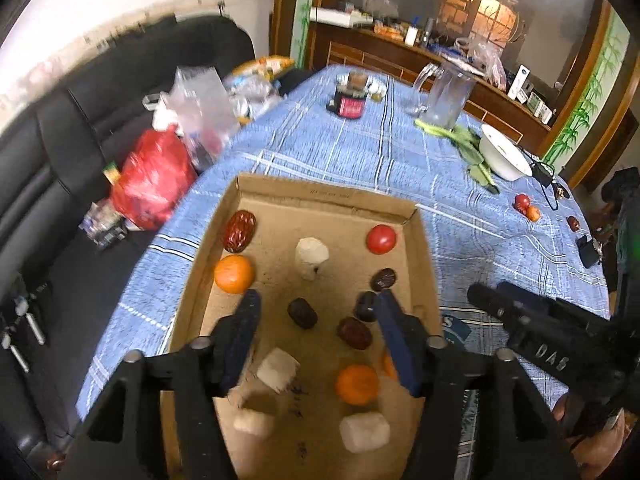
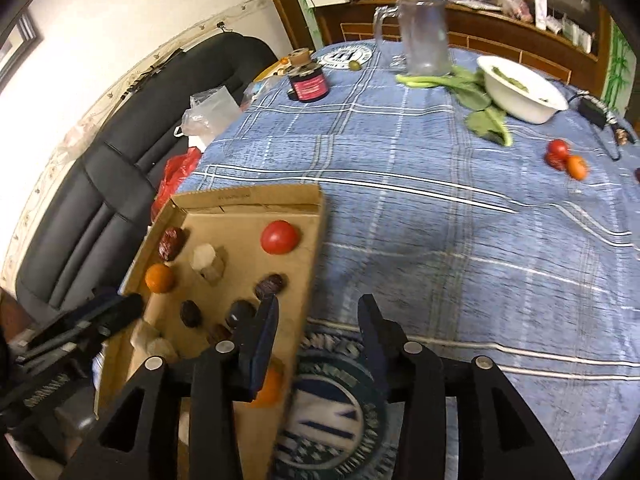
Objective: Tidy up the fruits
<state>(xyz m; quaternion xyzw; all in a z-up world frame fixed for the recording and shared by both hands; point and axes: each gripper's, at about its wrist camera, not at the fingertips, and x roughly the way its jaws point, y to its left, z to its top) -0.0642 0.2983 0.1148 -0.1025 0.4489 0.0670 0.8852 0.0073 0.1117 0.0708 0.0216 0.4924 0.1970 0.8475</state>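
A shallow cardboard tray (image 1: pixel 320 194) on the blue checked tablecloth holds a red tomato (image 1: pixel 381 239), two oranges (image 1: pixel 234 274), several dark dates (image 1: pixel 302 313) and white chunks (image 1: pixel 277 369). My left gripper (image 1: pixel 318 304) hangs open above the tray's middle with nothing pressed between its pads. My right gripper (image 2: pixel 319 304) is open and empty over the cloth, just right of the tray (image 2: pixel 240 216); its left finger overlaps the tray's right wall. Out on the cloth at the far right lie loose red tomatoes (image 2: pixel 557 154) and a small orange (image 2: pixel 577 167).
A glass pitcher (image 2: pixel 424 36), a white bowl (image 2: pixel 520 92), leafy greens (image 2: pixel 480 116) and a dark jar (image 2: pixel 308 84) stand at the table's far end. A black sofa (image 1: pixel 80 128) with plastic bags (image 1: pixel 154 184) borders the table's left edge.
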